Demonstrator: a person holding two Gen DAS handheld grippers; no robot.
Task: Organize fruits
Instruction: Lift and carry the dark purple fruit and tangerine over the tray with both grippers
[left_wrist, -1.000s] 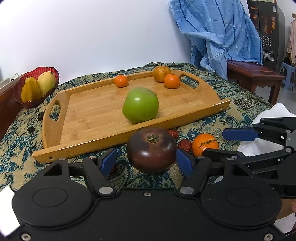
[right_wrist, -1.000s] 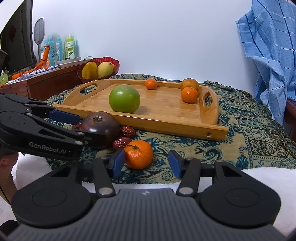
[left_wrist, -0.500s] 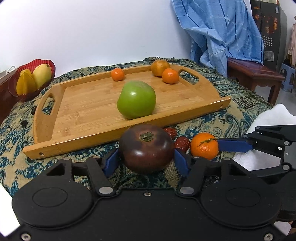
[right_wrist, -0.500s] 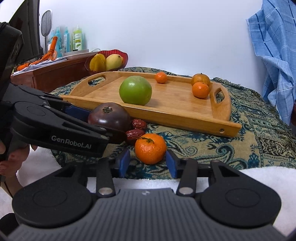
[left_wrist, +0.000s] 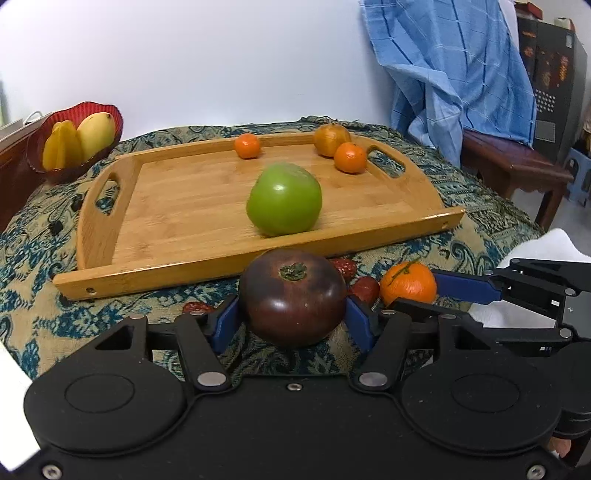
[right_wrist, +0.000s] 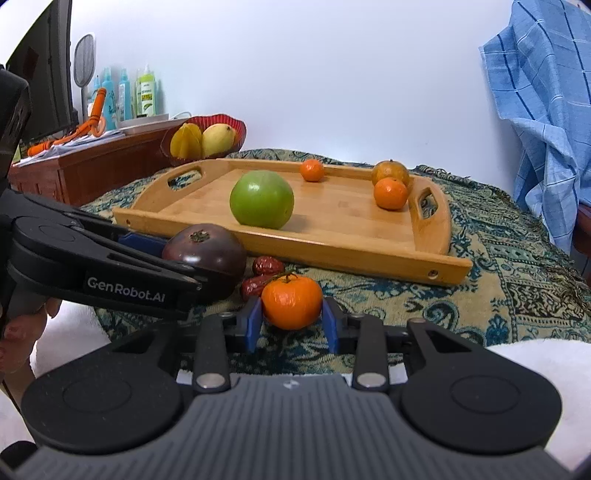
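On the patterned cloth (left_wrist: 480, 229), just in front of the wooden tray (left_wrist: 192, 206), a dark purple fruit (left_wrist: 293, 297) is flanked by the blue pads of the left gripper (left_wrist: 291, 321), whose jaws have just been closing and are seen touching its sides. Just beside it, an orange mandarin (right_wrist: 291, 301) is set between the pads of the right gripper (right_wrist: 292, 325), whose jaws have likewise just been closing; contact appears to be made on both sides, though a firm grip cannot be confirmed. Both fruits are not yet lifted from the cloth. Three small red dates (right_wrist: 267, 265) are left lying between the two fruits and near the left pad. Within the tray, a large green fruit (left_wrist: 284, 199), two small mandarins (left_wrist: 350, 158) and a brownish round fruit (left_wrist: 330, 139) are already placed. By this showing, the task is judged about half done: two fruits are being taken up and the dates remain. Further back, a red bowl (left_wrist: 110, 110) of yellow fruit is seen on a side cabinet.
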